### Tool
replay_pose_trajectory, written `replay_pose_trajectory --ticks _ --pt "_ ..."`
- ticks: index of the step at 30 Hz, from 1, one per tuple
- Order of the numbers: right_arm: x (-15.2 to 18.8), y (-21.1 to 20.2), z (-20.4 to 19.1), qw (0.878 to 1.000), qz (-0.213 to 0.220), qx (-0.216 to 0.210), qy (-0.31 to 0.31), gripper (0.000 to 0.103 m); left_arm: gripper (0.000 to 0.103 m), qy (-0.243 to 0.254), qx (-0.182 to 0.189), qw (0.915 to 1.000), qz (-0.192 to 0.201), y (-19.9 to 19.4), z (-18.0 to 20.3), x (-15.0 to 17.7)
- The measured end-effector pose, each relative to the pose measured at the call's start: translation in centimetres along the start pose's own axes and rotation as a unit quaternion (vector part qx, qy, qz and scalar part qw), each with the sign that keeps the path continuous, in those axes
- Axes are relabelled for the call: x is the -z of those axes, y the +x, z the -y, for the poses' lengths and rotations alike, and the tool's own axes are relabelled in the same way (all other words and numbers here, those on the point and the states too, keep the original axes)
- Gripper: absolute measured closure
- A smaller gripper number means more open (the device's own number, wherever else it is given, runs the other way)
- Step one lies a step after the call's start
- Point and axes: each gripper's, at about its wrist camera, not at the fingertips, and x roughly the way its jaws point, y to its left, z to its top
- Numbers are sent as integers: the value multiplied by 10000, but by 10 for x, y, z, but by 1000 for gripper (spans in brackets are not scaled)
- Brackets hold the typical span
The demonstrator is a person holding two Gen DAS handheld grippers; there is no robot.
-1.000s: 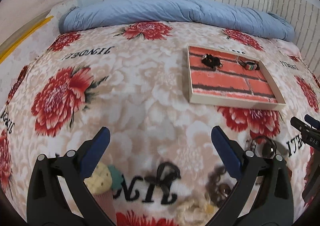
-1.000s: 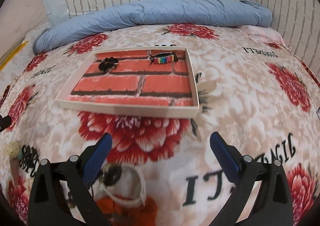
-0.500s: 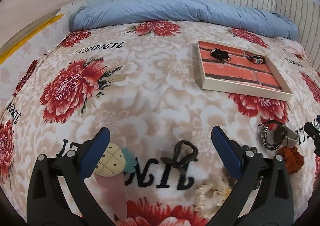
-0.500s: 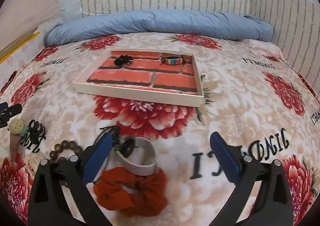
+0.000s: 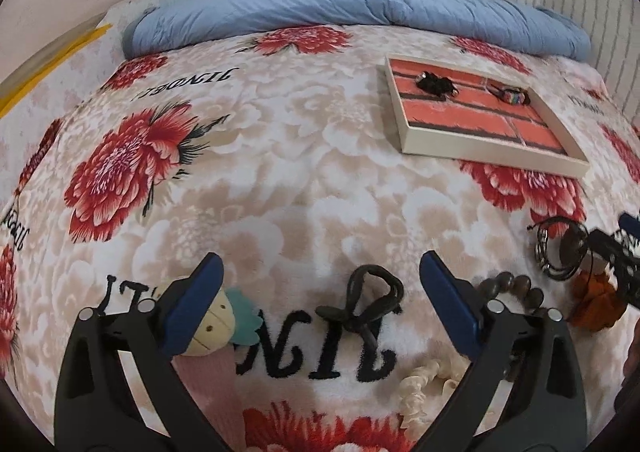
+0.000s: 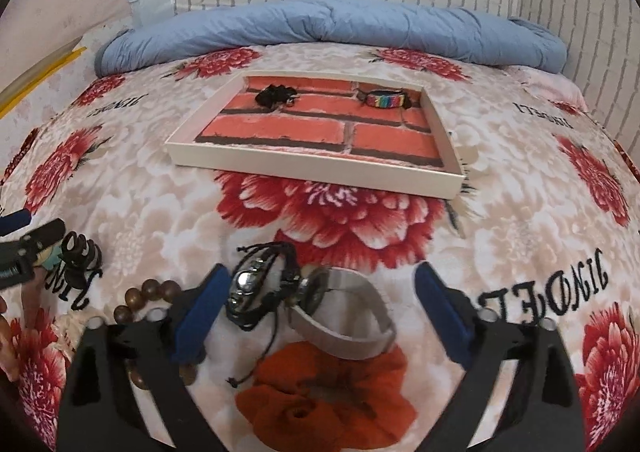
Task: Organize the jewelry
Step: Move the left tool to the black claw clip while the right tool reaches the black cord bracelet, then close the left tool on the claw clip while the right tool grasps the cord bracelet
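A shallow cream tray (image 6: 312,169) with a brick-print floor lies mid-bed and holds a black hair tie (image 6: 275,96) and a rainbow bracelet (image 6: 386,99); it also shows in the left wrist view (image 5: 492,157). My right gripper (image 6: 320,312) is open above a black cord bracelet (image 6: 260,288), a grey-strap watch (image 6: 344,326) and an orange scrunchie (image 6: 320,396). My left gripper (image 5: 320,296) is open above a black hair clip (image 5: 370,302). Brown wooden beads (image 5: 516,288), a cream scrunchie (image 5: 424,384) and an ice-cream hair clip (image 5: 216,326) lie close by.
A rolled blue duvet (image 6: 328,27) lies along the far side of the bed, against a brick-pattern wall. The flowered blanket (image 5: 280,155) covers the bed. A yellow-edged board (image 5: 52,59) runs along the far left.
Both grippers have pulled back toward the near edge of the bed and dropped lower. The loose jewelry has come into full view between the fingers. Both stayed open.
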Motion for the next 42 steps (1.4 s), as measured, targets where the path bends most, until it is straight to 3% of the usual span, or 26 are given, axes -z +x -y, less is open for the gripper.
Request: replay_pose_trajectory --ticks 2,6,10,19,24,27,30,42 --pt "-1 6 -6 9999 -74 35 -68 21 12 65 10 10000 -23 3 4 2" --pt "-3 16 -15 9996 -168 102 -182 42 20 110 85 9999 -83 11 9 6" --pt "-2 23 -24 9991 -238 135 -324 53 23 140 117 9997 -168 20 11 10" --pt "-6 37 -26 9983 -264 293 -439 83 43 117 318 9989 -319 35 13 13" --pt "-9 42 -23 9985 -333 260 -347 85 55 166 468 9982 -325 39 17 12" --pt "-10 43 -21 9985 -346 271 -311 88 57 153 502 9981 -336 40 18 13" --pt "-10 42 -20 9988 -327 229 -274 90 68 133 670 9971 -345 40 18 13" --pt "-20 31 -9 9999 -157 -29 -59 94 68 18 679 9972 -306 36 16 4"
